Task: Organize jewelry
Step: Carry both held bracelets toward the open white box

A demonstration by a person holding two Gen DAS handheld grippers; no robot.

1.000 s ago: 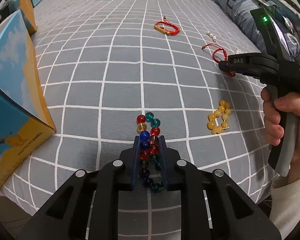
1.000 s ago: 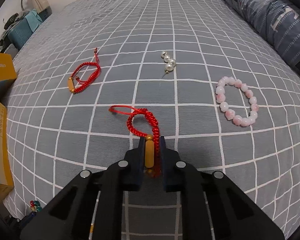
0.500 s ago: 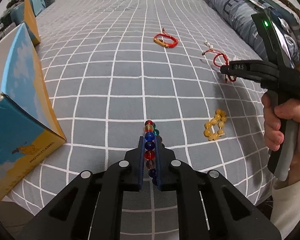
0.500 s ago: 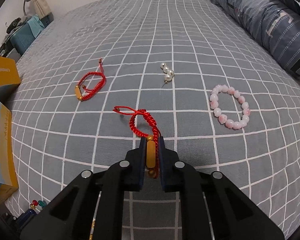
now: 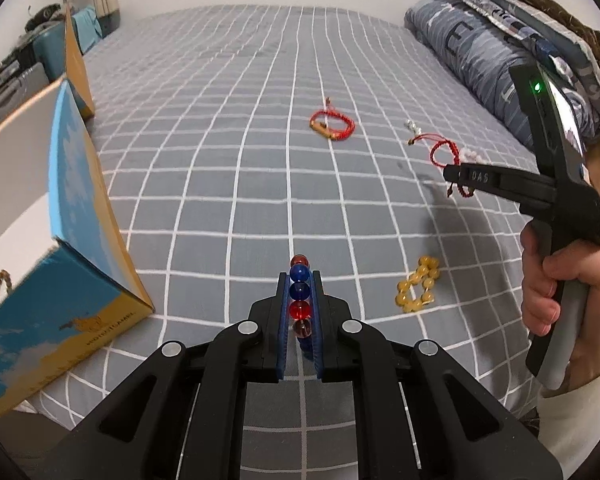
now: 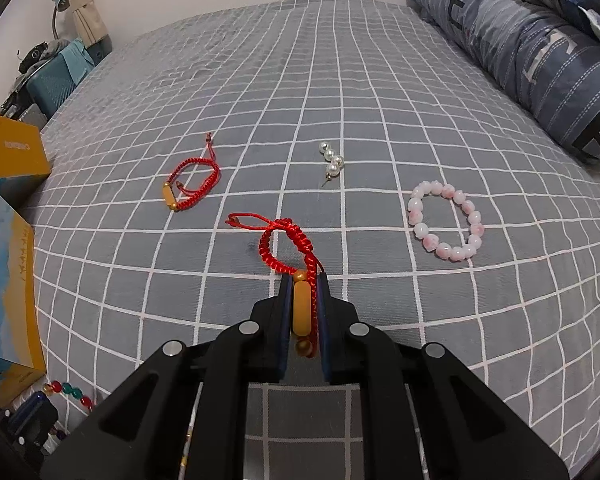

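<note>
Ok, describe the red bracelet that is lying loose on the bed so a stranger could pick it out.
Start at the grey checked bedspread. Left of the pearl pin, away from the folded duvet, lies a red cord bracelet flat on the cloth. Its twin is pinched in the right claw; this one lies free, touching nothing but the bed.

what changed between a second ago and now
The left gripper closed on the multicolored bead bracelet, squeezing its loop into a line, and lifted it. The right gripper kept its grip on the red cord bracelet, raising it too. The other jewelry on the bed stayed put.
</note>
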